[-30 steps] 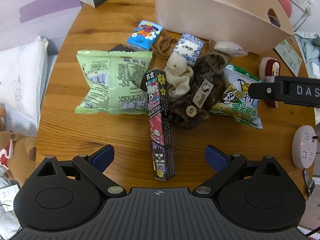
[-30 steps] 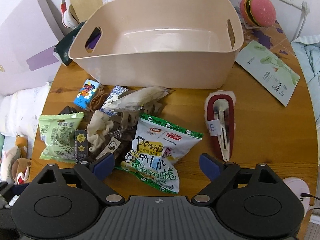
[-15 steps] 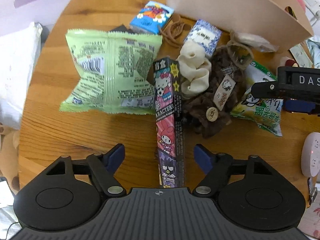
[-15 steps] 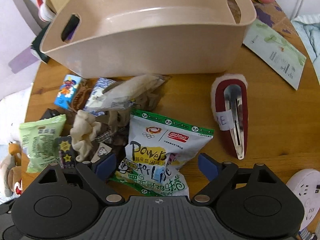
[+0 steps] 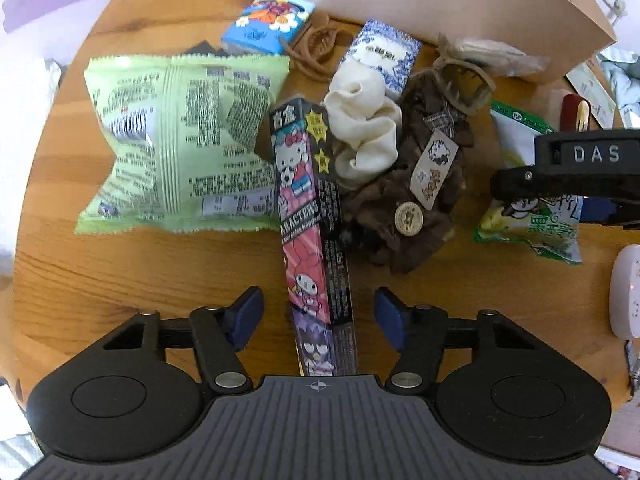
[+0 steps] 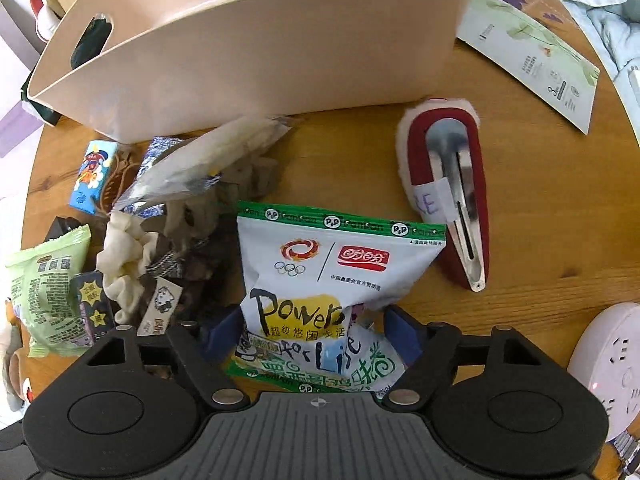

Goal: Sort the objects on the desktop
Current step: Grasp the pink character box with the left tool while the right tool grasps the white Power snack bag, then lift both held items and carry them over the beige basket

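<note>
Both grippers lower now, jaws spread around cartoon-printed box point(image 5: 316, 236) and crumpled white-green snack bag point(image 6: 324, 292).

My left gripper point(image 5: 319, 314) sits low over the table, jaws spread wide, blue pads point(image 5: 245, 316) clear on both sides. My right gripper point(image 6: 310, 334) is down too, jaws apart but narrower, its pads point(image 6: 216, 330) pressing in close at each flank.
</note>
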